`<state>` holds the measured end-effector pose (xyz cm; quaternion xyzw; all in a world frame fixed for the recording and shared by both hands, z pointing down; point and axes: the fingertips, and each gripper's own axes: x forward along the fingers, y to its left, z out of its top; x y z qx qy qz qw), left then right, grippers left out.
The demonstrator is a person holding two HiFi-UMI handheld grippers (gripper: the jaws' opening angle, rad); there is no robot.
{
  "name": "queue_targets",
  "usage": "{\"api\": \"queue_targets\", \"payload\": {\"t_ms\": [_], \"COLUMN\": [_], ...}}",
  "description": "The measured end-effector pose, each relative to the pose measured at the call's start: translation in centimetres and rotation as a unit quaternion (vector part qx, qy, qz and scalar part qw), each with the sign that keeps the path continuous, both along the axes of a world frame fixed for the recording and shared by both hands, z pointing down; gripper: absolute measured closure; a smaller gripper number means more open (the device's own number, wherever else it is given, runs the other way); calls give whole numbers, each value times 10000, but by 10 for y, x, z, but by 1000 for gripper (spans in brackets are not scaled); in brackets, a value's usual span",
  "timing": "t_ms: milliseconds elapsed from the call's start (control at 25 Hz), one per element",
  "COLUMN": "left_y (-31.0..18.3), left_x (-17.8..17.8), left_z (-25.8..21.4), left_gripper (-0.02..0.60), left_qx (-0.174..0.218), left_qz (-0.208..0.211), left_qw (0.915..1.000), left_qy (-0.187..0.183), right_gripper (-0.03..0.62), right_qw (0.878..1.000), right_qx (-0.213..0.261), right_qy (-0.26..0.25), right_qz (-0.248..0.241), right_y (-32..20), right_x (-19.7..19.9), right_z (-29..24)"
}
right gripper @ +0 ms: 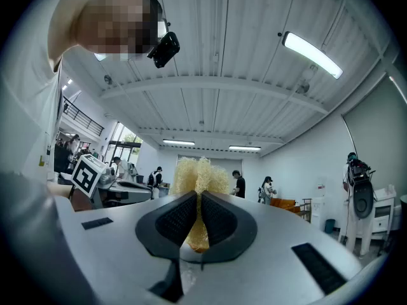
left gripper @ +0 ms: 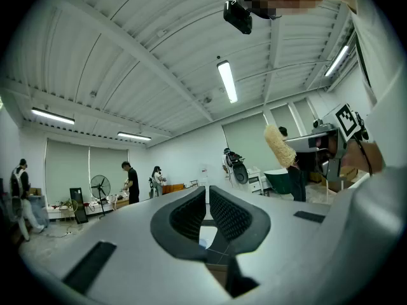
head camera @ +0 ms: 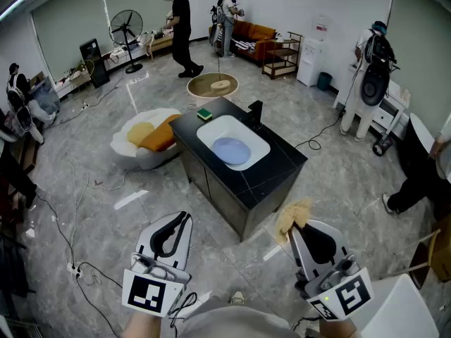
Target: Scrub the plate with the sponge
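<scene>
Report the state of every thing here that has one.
Left hand-held gripper: shut, empty.
Right hand-held gripper: shut on the yellow sponge.
Yellow sponge: pinched, sticking out past the jaws.
Plate: lying flat in the sink, untouched.
Green sponge: lying on the counter beside the sink.

Bare floor (head camera: 224, 258) fronts the counter (head camera: 283, 165); the faucet (head camera: 255, 113) rises at the sink's (head camera: 263, 147) far rim.

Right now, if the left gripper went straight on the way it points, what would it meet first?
Nothing close by. Further on, probably the black sink counter, whose white basin shows between the jaws of the left gripper. Height is unclear, so it might pass over.
</scene>
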<state>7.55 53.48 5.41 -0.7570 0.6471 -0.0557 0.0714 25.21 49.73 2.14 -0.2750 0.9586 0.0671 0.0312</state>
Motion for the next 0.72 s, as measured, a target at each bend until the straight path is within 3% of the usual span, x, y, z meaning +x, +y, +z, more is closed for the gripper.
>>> {"api": "queue_targets", "payload": {"t_ms": [200, 480, 720], "left_y": [-17, -31, -40], "left_x": [11, 28, 35], "left_z": [12, 13, 15], "left_gripper": [548, 548, 548], "left_qx": [157, 88, 46], "left_qz": [-50, -107, -107], "left_qw": [9996, 9999, 9997], "left_qy": [-221, -16, -219], "right_gripper": [549, 549, 549], "right_qw": [10000, 9999, 9998], "right_qx": [-8, -58, -158], "right_qy": [-9, 56, 19], "right_qz": [-7, -81, -127], "right_y": [-23, -38, -49], "right_x": [19, 33, 40], "right_z": [13, 21, 26]}}
